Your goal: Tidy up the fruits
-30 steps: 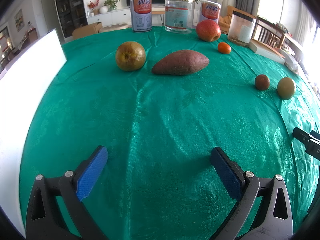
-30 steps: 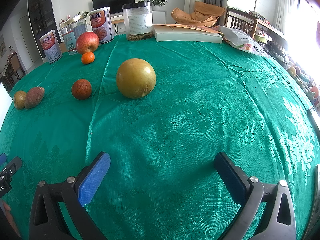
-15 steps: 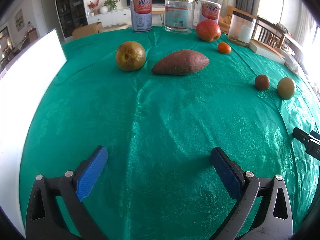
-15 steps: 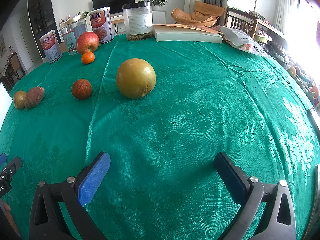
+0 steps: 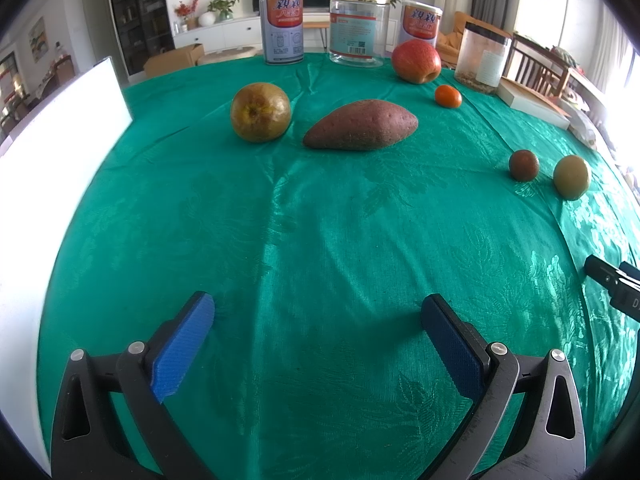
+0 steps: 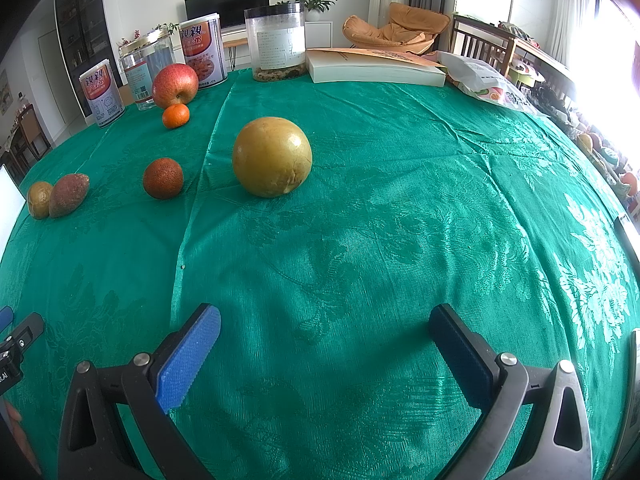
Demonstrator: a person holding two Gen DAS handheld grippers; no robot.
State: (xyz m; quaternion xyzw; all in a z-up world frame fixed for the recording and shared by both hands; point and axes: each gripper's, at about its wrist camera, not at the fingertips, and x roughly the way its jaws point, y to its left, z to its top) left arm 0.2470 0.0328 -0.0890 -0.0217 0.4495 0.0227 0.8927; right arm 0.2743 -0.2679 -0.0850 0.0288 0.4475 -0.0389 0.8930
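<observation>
Fruits lie scattered on a green tablecloth [image 5: 320, 240]. In the left wrist view a brown pear [image 5: 260, 112] and a sweet potato [image 5: 360, 125] sit at mid-distance; a red apple [image 5: 416, 61], a small orange [image 5: 448, 96], a dark round fruit [image 5: 523, 165] and a yellow-green fruit [image 5: 572, 177] sit to the right. My left gripper [image 5: 318, 328] is open and empty. In the right wrist view a large yellow fruit [image 6: 272, 156] sits ahead, with the dark round fruit [image 6: 163, 178], orange [image 6: 175, 116] and apple [image 6: 175, 85] to its left. My right gripper [image 6: 324, 340] is open and empty.
Tins [image 5: 281, 28] and clear jars [image 5: 358, 26] stand along the far edge. A book [image 6: 372, 68] and a plastic bag [image 6: 488, 84] lie at the back right. A white board [image 5: 48, 152] stands at the left edge.
</observation>
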